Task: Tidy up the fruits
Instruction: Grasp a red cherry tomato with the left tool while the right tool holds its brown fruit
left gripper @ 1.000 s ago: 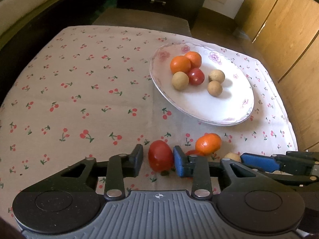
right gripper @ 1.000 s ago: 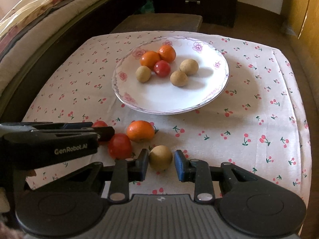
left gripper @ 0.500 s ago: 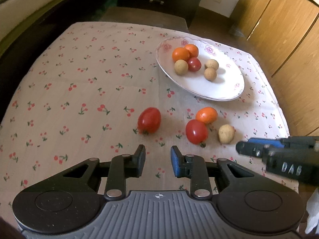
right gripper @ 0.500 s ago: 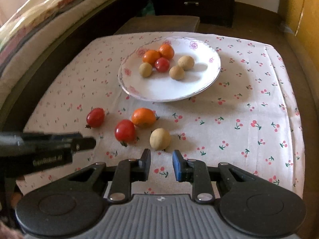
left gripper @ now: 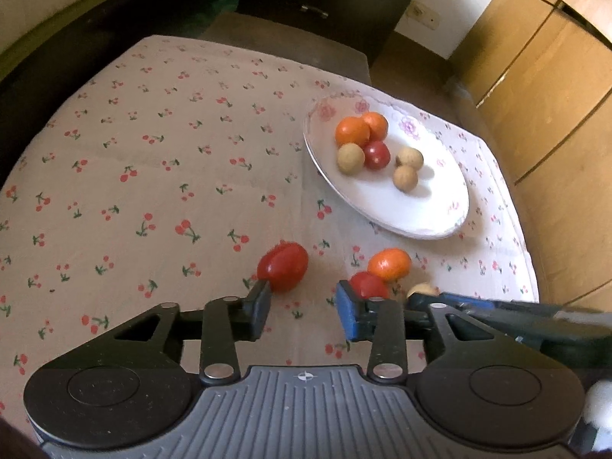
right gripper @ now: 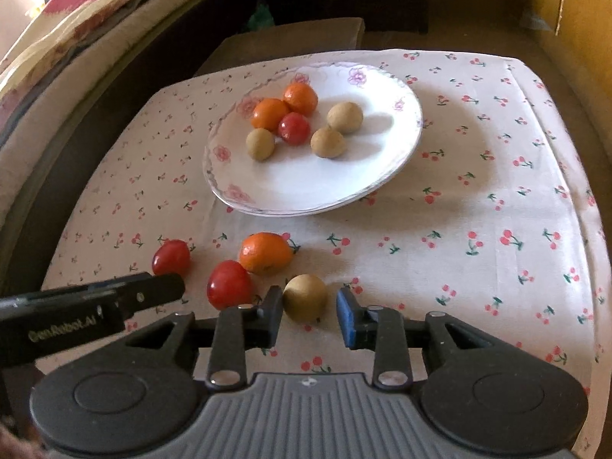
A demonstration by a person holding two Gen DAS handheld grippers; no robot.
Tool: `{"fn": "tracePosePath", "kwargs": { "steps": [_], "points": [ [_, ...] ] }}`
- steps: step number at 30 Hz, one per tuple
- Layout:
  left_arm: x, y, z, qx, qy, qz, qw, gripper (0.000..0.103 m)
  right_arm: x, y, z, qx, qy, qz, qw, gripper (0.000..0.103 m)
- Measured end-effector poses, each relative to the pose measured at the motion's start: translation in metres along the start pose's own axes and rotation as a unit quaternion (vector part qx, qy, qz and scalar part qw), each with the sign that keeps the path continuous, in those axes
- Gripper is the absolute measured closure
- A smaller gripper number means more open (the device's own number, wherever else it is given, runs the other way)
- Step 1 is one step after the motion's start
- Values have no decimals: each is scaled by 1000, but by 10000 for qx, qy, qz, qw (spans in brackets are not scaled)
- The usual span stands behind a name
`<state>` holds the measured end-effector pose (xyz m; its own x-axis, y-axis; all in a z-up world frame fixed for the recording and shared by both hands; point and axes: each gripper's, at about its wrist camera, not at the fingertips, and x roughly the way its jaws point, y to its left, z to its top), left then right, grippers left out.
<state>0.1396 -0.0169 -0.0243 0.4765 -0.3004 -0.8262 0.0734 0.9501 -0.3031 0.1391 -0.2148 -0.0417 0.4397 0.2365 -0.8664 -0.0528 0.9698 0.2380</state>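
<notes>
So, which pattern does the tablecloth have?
Small red cherries with green stems on a pale tablecloth; the right wrist view shows it best.

In the left wrist view, the tan fruit (left gripper: 420,289) shows only as a sliver behind the right gripper (left gripper: 417,300), whose fingertips are covered by the left gripper's frame, so their spacing cannot be read. The second red tomato (left gripper: 367,285) is partly hidden by the blue pad. In the right wrist view, the left gripper (right gripper: 168,287) is blurred and cut off at the picture's edge.

Cloth (right gripper: 497,191) right of plate (right gripper: 382,176) open — 4 loose fruits crowd near-left.
</notes>
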Motion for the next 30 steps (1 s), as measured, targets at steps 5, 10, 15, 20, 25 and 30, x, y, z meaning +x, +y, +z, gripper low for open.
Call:
{"fn": "tracePosePath", "kwargs": {
  "steps": [5, 10, 15, 20, 25, 30],
  "points": [
    [8, 3, 8, -95, -3, 83, 9999, 47, 6, 8, 2, -243, -88, -129, 9996, 70],
    [18, 2, 13, -83, 52, 147, 9998, 44, 6, 10, 1, -425, -66, -189, 9989, 71],
    [21, -6, 8, 252, 84, 322, 9991, 56, 4, 16, -2, -633, -37, -234, 9977, 76],
    [17, 0, 5, 225, 129, 342, 9991, 65, 0, 17, -5, -689, -26, -246, 9973, 76],
    [13, -4, 1, 311, 112, 370, 9988, 67, -7, 15, -8, -688, -52, -255, 9973, 77],
    [7, -5, 1, 318, 59, 370, 9988, 68, -17, 10, -8, -633, -145, -217, 9977, 77]
  ]
}}
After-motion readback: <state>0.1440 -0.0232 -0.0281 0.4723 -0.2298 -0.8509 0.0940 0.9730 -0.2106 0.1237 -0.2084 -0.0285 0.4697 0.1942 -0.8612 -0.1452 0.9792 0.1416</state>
